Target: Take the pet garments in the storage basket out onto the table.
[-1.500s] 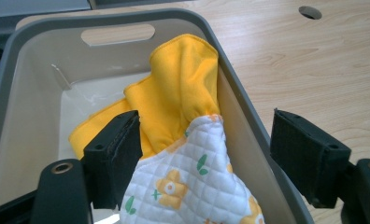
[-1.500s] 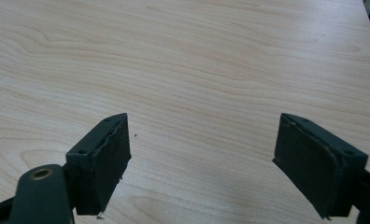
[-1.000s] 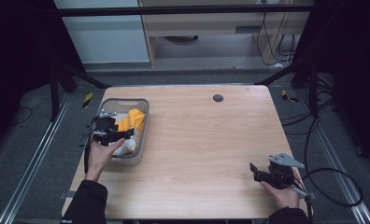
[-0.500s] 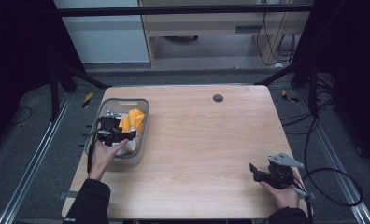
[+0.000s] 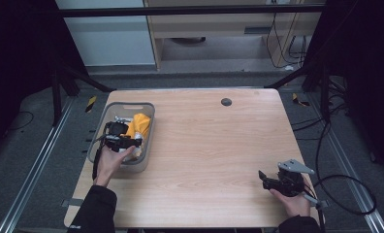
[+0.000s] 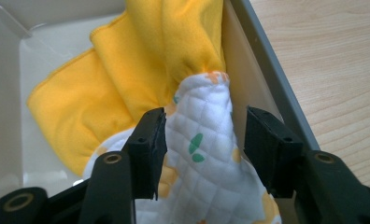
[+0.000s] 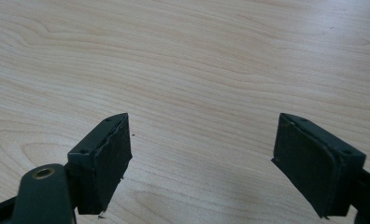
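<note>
Near the table's (image 5: 204,145) left edge, the left tongs (image 6: 202,140) dip into a grey bin (image 5: 146,145), jaws parted around a quilted white cloth (image 6: 206,186) lying against a yellow cloth (image 6: 127,74). By the near right corner, the right tongs (image 7: 202,163) gape wide, gripping nothing.

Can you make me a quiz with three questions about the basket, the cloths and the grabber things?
1. Where is the grey basket? A) the table's left side B) its middle C) the floor
2. What colour is the plain cloth? A) blue B) yellow C) green
3. How are the right gripper jaws? A) clamped on cloth B) shut empty C) wide apart

Answers: 1 A, the high view shows it by the table's left edge. 2 B, it lies yellow behind the quilted white cloth that sits between the left gripper jaws. 3 C, bare wood shows between them.
</note>
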